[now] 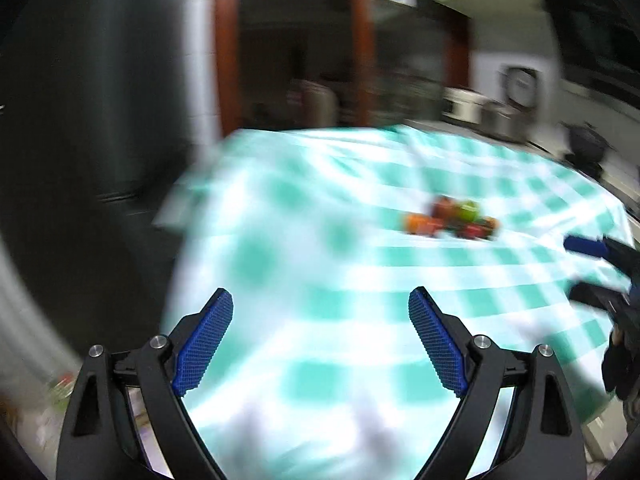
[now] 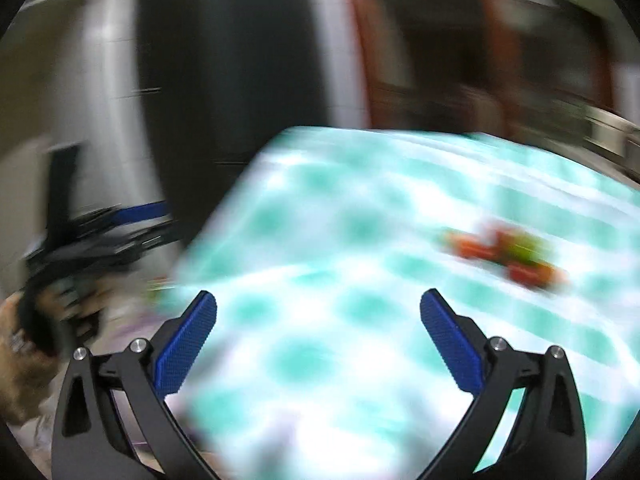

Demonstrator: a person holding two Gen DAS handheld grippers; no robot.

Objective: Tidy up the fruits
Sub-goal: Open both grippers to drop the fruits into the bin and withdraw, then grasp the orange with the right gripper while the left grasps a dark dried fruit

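Note:
A small pile of fruits (image 1: 452,218), red, orange and green, lies on a table with a green-and-white checked cloth (image 1: 320,264); it is blurred. It also shows in the right wrist view (image 2: 508,256), right of centre. My left gripper (image 1: 320,304) is open and empty, well short of the pile, over the near part of the cloth. My right gripper (image 2: 318,306) is open and empty, also short of the pile and to its left. The right gripper shows at the right edge of the left wrist view (image 1: 600,264); the left gripper shows at the left of the right wrist view (image 2: 112,224).
Behind the table stand a dark fridge-like surface (image 1: 100,100), red-brown door frames (image 1: 226,48) and a counter with pots and appliances (image 1: 480,108). The table's left edge (image 1: 176,240) drops off to the floor. Both views are motion-blurred.

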